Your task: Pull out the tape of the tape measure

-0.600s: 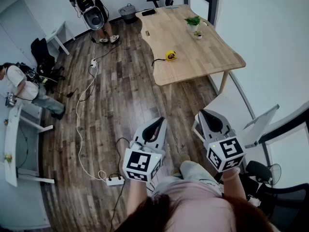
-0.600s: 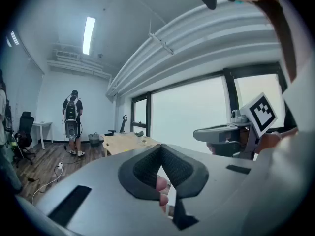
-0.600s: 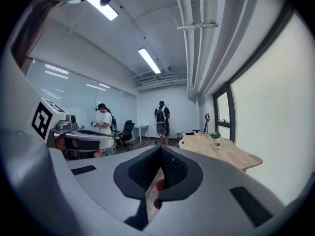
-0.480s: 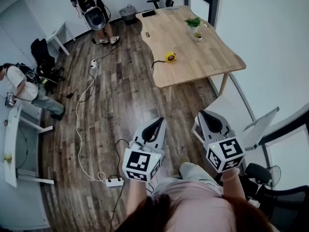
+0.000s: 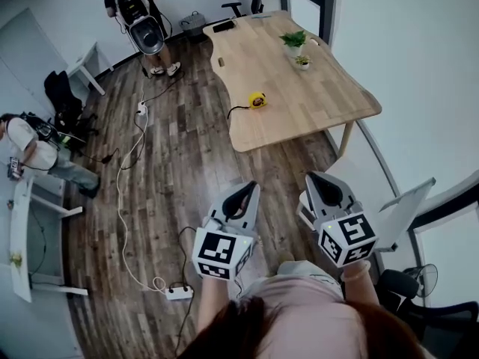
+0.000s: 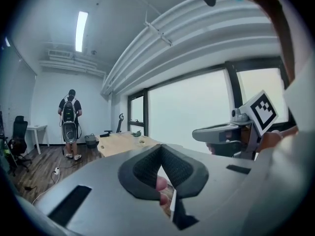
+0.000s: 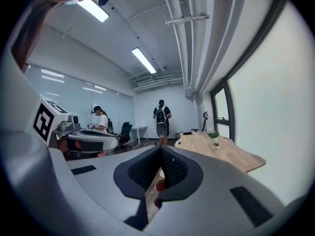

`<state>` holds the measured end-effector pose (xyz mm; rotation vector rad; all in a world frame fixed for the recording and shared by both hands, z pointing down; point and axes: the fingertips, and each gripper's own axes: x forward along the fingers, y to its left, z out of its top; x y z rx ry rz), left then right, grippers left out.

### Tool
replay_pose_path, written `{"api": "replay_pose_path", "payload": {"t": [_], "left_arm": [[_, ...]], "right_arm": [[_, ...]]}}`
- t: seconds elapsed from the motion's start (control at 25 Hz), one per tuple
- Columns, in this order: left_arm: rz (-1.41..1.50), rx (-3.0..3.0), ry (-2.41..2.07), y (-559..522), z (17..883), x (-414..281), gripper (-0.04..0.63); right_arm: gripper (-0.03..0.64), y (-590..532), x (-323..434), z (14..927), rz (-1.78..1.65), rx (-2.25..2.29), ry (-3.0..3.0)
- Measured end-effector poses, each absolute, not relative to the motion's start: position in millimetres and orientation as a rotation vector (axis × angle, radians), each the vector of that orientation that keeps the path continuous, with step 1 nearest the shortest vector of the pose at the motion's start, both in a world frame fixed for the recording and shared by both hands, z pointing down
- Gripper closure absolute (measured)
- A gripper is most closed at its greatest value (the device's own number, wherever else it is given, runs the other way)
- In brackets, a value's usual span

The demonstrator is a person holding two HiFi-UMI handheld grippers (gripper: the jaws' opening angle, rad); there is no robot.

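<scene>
both the left gripper [image 5: 238,205] and right gripper [image 5: 326,191] were closed and empty at lower centre; approach stage, yellow tape measure [image 5: 257,100] on the wooden table [image 5: 314,96] well ahead, needing walking closer.

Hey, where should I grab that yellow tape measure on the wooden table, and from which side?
Grip the tape measure by its yellow case, probably from the table edge nearest it, where a dark cord trails. The tape tip is too small to see.

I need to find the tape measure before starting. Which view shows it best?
The head view: the yellow tape measure lies in plain sight on the wooden table. Both gripper views show the table, but no tape measure can be made out.
</scene>
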<state>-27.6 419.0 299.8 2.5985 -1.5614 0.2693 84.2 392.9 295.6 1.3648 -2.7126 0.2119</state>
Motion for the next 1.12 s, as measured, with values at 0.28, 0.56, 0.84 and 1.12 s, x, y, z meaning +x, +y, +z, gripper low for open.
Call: {"api": "replay_pose_path", "payload": {"t": [0.28,0.56,0.84,1.12], "left_arm": [[0.299,2.599,-1.542,369,305,-8,0.592],[0.345,2.579,-1.554,329,311,5,0.592],[0.363,2.556,-1.554,297,324,-7,0.592],[0.357,2.572,-1.536,240,328,-32,0.592]], "right_arm": [[0.617,342,100,301,0.200,1.356,-2.722],[0.617,298,113,307,0.221,1.338,-2.758],[0.617,265,102,319,0.247,1.328,-2.758],[0.617,214,76,318,0.214,1.348,-2.748]]}}
